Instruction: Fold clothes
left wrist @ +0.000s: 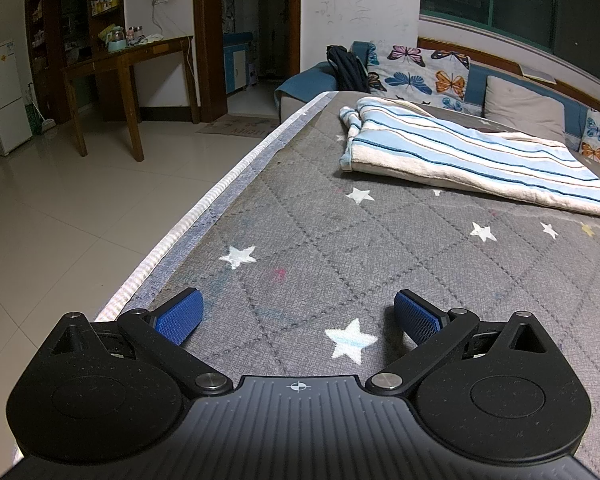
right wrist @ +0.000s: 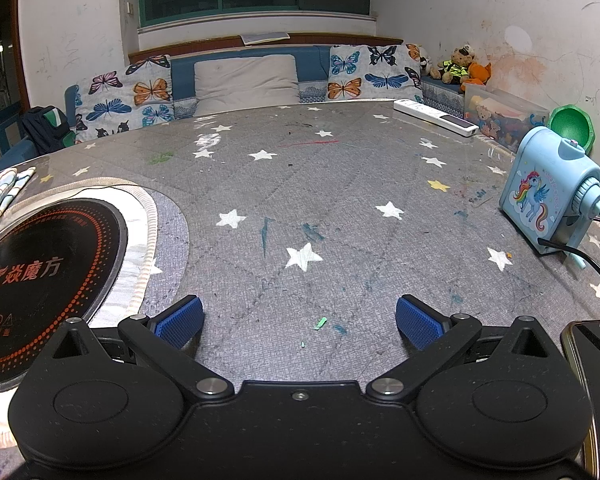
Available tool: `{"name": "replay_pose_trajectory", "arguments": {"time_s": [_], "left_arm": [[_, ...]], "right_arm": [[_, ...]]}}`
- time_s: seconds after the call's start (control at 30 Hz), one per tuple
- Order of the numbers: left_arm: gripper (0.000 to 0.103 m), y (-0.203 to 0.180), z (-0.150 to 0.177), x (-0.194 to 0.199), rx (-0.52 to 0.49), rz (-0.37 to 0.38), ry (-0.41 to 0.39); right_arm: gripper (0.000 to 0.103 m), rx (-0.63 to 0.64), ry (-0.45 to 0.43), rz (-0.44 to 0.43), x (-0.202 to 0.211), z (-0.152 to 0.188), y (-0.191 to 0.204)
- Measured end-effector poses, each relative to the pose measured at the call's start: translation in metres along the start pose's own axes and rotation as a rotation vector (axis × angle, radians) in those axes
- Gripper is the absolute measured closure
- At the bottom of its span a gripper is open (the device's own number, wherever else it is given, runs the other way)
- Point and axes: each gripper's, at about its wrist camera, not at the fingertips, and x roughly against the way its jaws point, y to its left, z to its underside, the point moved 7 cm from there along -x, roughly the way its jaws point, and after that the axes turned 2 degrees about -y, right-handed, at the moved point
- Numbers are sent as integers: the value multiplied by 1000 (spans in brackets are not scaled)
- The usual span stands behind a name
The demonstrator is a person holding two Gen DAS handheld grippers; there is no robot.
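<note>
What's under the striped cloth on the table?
The striped cloth lies on the grey star-print table cover, which shows all around its near edge. Anything beneath the cloth itself is hidden.

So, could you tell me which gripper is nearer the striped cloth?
Left, apparently. The left gripper faces the striped cloth ahead; the right gripper sees only its edge far leftward.

Striped garment (left wrist: pixel 480 160) (cropped, right edge)
</note>
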Motion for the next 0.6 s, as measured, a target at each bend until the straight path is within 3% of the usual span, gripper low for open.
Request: {"name": "replay_pose_trajectory", "arguments": {"time_s": [0.6], "left_arm": [[0,0,0,0,0,0,0]], "right_arm": [[0,1,1,1,-3,-2,-1]]}}
